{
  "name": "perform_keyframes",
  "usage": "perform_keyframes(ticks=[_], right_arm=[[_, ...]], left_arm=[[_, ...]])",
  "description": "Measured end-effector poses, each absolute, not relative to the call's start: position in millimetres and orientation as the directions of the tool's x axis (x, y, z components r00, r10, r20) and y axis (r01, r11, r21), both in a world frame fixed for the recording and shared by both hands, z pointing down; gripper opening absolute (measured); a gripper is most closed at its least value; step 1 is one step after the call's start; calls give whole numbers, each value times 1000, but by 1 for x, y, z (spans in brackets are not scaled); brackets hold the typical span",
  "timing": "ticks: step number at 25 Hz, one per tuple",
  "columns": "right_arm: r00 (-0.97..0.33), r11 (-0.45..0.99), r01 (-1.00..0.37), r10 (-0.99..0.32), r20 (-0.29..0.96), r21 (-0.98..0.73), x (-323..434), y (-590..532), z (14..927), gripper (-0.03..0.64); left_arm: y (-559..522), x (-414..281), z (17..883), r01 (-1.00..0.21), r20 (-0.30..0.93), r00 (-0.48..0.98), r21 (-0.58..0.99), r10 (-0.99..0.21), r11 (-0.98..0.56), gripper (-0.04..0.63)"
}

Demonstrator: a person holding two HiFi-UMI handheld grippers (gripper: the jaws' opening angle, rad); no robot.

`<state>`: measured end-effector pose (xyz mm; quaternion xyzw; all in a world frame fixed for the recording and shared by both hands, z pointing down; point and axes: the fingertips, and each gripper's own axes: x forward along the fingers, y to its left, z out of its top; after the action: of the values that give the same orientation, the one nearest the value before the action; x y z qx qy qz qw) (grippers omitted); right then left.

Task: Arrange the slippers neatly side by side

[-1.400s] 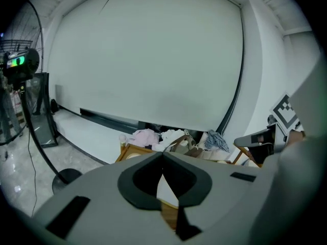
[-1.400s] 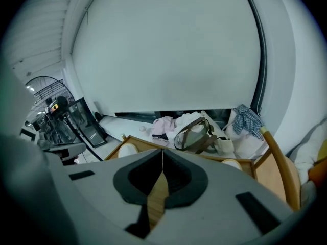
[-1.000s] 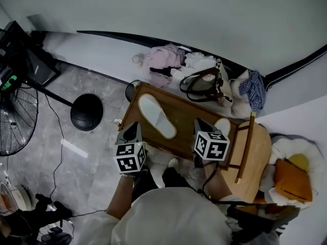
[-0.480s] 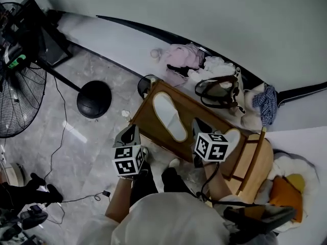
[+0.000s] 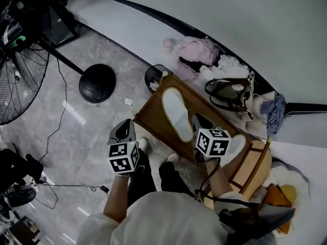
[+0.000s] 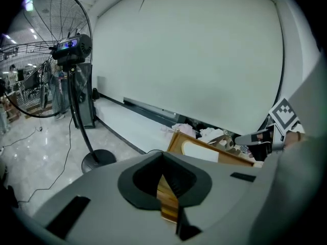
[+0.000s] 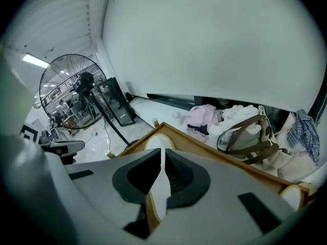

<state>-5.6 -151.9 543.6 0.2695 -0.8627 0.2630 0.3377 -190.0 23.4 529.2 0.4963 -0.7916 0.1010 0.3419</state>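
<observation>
Left gripper (image 5: 124,129): jaws pressed together, nothing pinched, over grey tiled floor (image 5: 87,137), near left edge of rectangular brown wooden tray (image 5: 148,114). Right gripper (image 5: 200,122): jaws together, just right of white oval fabric slipper (image 5: 178,114) on tray.

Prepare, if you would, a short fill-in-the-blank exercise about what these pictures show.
1. The slipper lying on the wooden tray is ____ in colour.
2. The round black base on the floor belongs to a standing ____.
3. The bag just beyond the tray has ____ straps.

Missing words: white; fan; brown.
</observation>
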Motion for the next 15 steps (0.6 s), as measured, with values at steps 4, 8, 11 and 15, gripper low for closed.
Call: perform_keyframes(ticks=[4,8,11,15], right_arm=[[-624,729,-626,-255,739,-277,-12,-153,555,37],[-626,730,-616,-225,747,-296,-19,-153,564,38],[-622,738,-606,-208,755,-296,-22,-153,570,38],[-620,743,-596,-184,763,-305,-25,-154,578,64]], left_arm=[[29,-203,531,-839,639,-298,178,-709,514,17],[32,-213,534,-825,643,-316,178,-698,537,17],[33,-216,536,-820,648,-318,179,-692,544,17],[33,-216,540,-820,654,-313,179,-688,543,17]])
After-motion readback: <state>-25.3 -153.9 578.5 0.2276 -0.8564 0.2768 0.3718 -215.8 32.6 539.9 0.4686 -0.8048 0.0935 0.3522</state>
